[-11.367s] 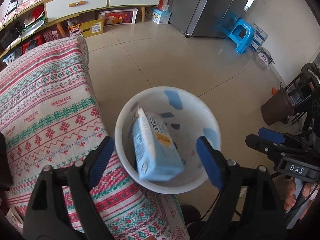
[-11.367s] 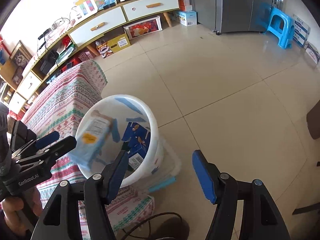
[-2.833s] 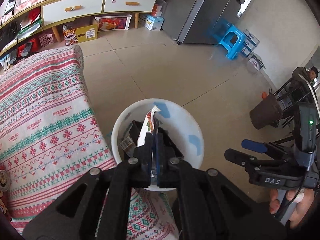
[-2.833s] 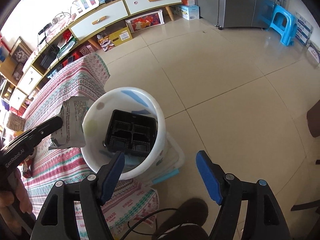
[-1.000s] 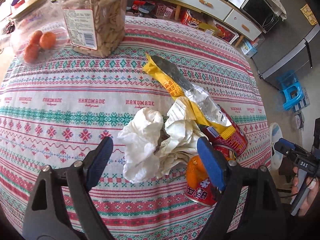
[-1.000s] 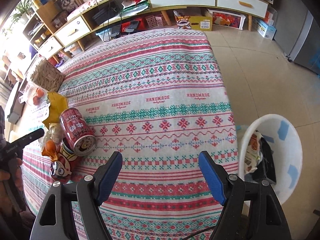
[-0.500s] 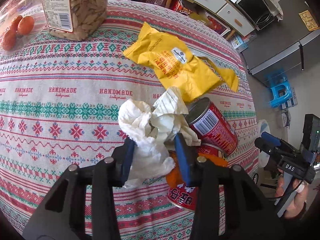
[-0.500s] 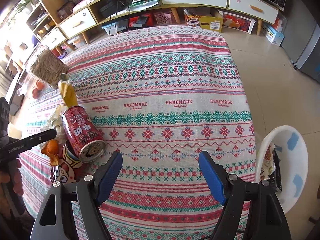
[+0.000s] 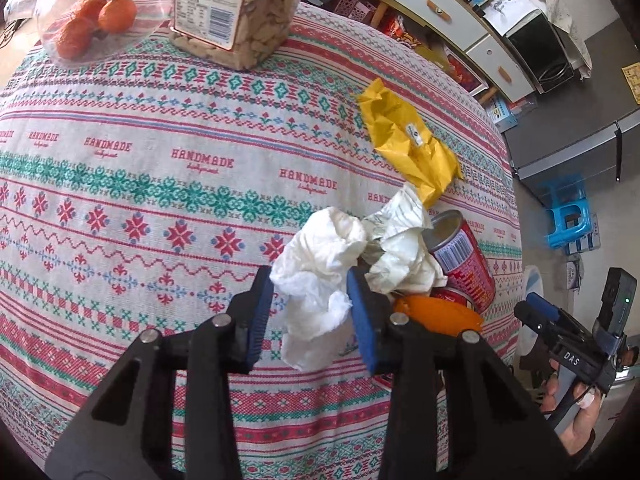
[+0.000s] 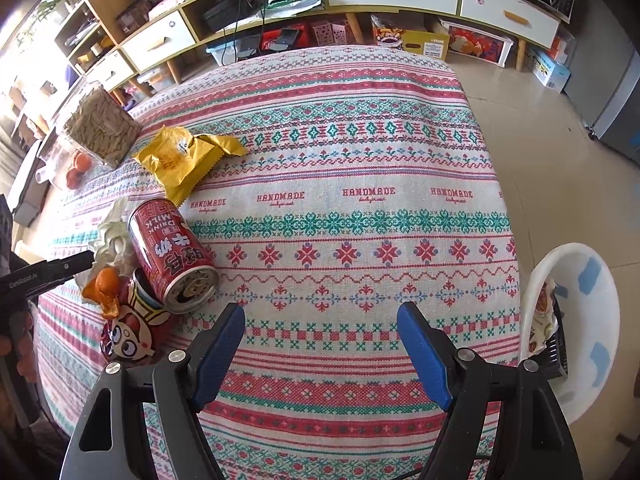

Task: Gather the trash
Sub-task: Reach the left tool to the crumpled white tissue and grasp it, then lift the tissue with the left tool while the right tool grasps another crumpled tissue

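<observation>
A second ago the left gripper (image 9: 310, 312) stood wide above the heap of rubbish; now its jaws are closing on the crumpled white tissue (image 9: 316, 276), which sits between the blue pads (image 9: 256, 320), the right pad pressing its edge. The yellow wrapper (image 9: 408, 148), then draped over the heap, now lies flat on the tablecloth (image 9: 160, 184) just beyond it. A few seconds earlier both grippers hung over the bin; now both are over the table.

The white bin (image 10: 592, 320) stands off the table's right edge, with a printed wrapper (image 10: 542, 316) and a black tray (image 10: 558, 352) inside. At the far left corner a clear jar (image 9: 236, 8) holds pale snacks, and beside it a clear container (image 9: 92, 12) holds oranges.

The tissue lies near the table's left edge in the right wrist view, touching a second crumpled paper (image 9: 404, 256). Just to the right of that lies a red can (image 10: 172, 256) on its side, resting on a cartoon-printed can (image 10: 128, 332), with orange peel (image 10: 104, 288) against them.

The right gripper (image 10: 320, 356) is wide and empty, over bare cloth near the front edge, the can off to its left and well apart from the tissue.
</observation>
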`<state>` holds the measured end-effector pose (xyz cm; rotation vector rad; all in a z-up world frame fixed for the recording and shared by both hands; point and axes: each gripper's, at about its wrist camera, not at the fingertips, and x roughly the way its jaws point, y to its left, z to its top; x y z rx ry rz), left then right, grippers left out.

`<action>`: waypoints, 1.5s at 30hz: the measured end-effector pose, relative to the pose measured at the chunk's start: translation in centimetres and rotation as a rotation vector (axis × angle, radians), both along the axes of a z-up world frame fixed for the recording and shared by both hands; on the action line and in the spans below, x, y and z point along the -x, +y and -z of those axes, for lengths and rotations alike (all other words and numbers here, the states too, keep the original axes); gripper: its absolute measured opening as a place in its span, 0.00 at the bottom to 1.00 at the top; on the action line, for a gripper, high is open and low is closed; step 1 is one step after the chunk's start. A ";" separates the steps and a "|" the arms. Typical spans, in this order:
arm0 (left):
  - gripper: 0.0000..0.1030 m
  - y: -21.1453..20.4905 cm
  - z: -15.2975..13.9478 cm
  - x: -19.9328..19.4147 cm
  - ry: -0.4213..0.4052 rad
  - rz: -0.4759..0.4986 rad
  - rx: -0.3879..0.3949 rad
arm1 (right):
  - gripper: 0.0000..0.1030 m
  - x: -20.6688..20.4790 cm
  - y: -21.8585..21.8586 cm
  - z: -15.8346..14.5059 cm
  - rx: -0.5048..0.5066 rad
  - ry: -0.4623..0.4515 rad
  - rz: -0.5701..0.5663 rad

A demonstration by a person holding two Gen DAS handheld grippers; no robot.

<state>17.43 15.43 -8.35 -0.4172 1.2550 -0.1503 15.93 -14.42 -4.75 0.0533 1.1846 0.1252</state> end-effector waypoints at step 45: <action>0.17 4.4 -4.3 2.9 -0.141 -0.072 -0.038 | 0.60 -4.0 17.1 -0.4 -0.093 0.045 -0.276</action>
